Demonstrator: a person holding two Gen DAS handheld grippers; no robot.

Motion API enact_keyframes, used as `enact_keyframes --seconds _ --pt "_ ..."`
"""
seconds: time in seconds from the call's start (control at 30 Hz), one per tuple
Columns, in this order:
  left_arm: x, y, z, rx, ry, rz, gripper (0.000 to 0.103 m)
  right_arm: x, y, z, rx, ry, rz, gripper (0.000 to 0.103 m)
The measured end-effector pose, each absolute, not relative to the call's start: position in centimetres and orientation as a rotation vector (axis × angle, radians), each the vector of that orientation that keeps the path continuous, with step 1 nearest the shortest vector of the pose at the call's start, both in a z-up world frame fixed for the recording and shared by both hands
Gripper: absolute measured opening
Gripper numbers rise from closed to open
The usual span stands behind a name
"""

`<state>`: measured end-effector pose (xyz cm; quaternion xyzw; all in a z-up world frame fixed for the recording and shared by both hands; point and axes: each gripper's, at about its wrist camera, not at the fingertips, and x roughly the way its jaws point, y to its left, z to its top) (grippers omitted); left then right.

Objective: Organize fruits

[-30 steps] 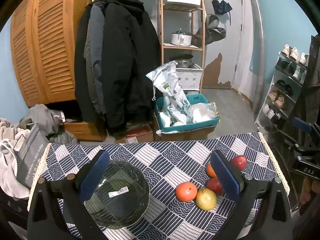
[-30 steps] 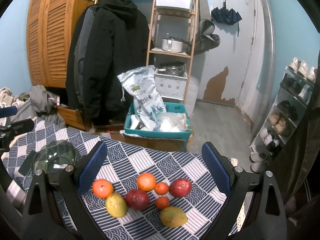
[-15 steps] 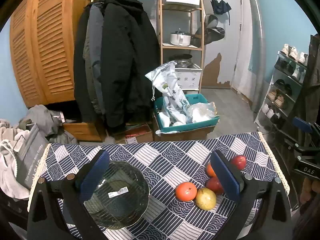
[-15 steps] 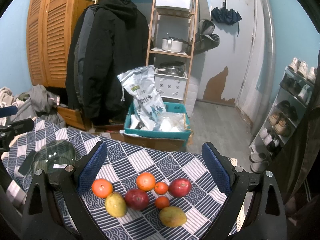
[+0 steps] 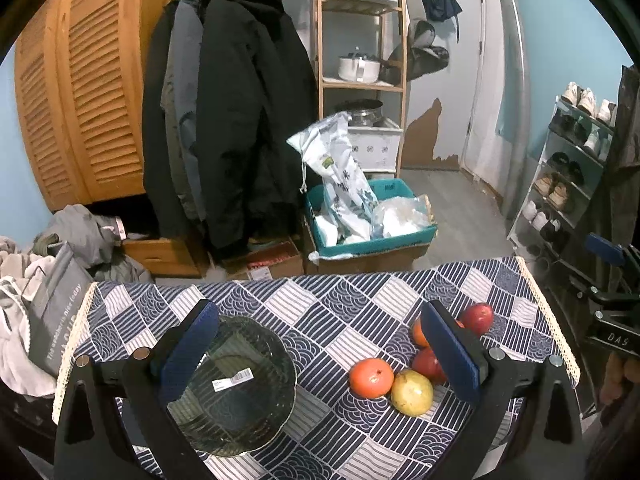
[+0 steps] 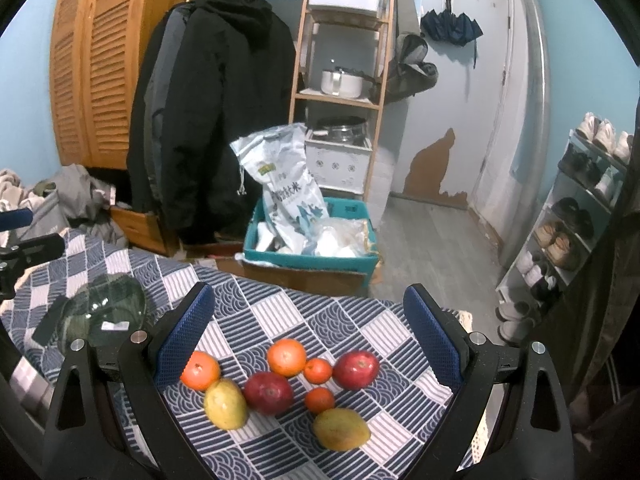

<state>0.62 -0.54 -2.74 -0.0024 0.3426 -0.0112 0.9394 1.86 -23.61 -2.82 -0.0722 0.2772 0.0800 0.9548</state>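
Fruits lie below my released right claw (image 6: 308, 332); dark ribbed glass bowl (image 5: 232, 384) under my released left claw (image 5: 320, 356).

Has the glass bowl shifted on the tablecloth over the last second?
No. The glass bowl sits on the same checks of the tablecloth in all left wrist frames.

My right gripper (image 6: 308, 336) hangs wide open above the fruit on the cloth (image 6: 352, 320). Between my fingers (image 6: 182, 332) lie 2 oranges (image 6: 286, 357), 2 red apples (image 6: 355, 369), 2 small tangerines (image 6: 317, 371) and 2 mangoes (image 6: 341, 429), close together. The glass bowl (image 6: 102, 312) sits well apart, at the left.
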Motion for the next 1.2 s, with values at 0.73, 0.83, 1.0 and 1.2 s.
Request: enact_keyframes --seconds 0.73,0.83,1.0,1.2 --pt "5.3 -2.3 -10.9 0.045 0.939 -0.042 0.102 4.7 -28.0 -10.7 -0.125 0.827 0.109 0.094" --pt "5.8 -2.5 -12.2 0.035 0.976 -0.054 0.102 5.1 -28.5 -11.7 -0.109 0.866 0.106 0.094" --pt "6.7 -2.9 -14.3 0.024 1.031 -0.059 0.102 5.7 -28.7 -13.6 -0.125 0.930 0.098 0.094" --pt "7.6 -3.5 -16.7 0.007 1.102 -0.063 0.102 6.3 -29.2 -16.4 -0.151 0.998 0.093 0.094"
